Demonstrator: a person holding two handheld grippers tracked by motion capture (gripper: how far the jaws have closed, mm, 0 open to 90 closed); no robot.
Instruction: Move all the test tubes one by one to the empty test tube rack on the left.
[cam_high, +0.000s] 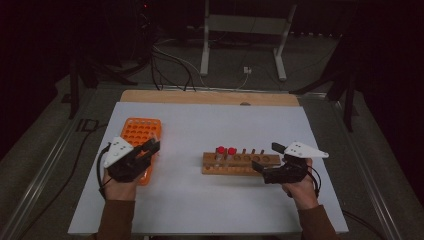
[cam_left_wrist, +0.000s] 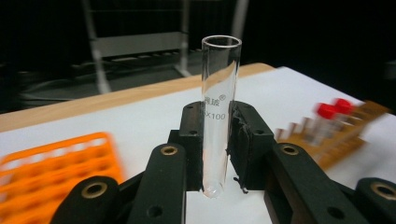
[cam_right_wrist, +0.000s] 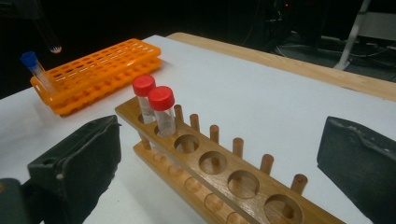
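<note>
Both forearms come in from the near edge, brown sleeves, one hand on each tool. Left hand-held gripper (cam_high: 150, 148) sits at the left, pointing forward and slightly right, jaws clamped nearly together, pads (cam_left_wrist: 194, 140) pressing inward. Right hand-held gripper (cam_high: 267, 157) sits at the right, pointing left, jaws spread wide, pads (cam_right_wrist: 79, 163) far apart with nothing gripped between them.
</note>
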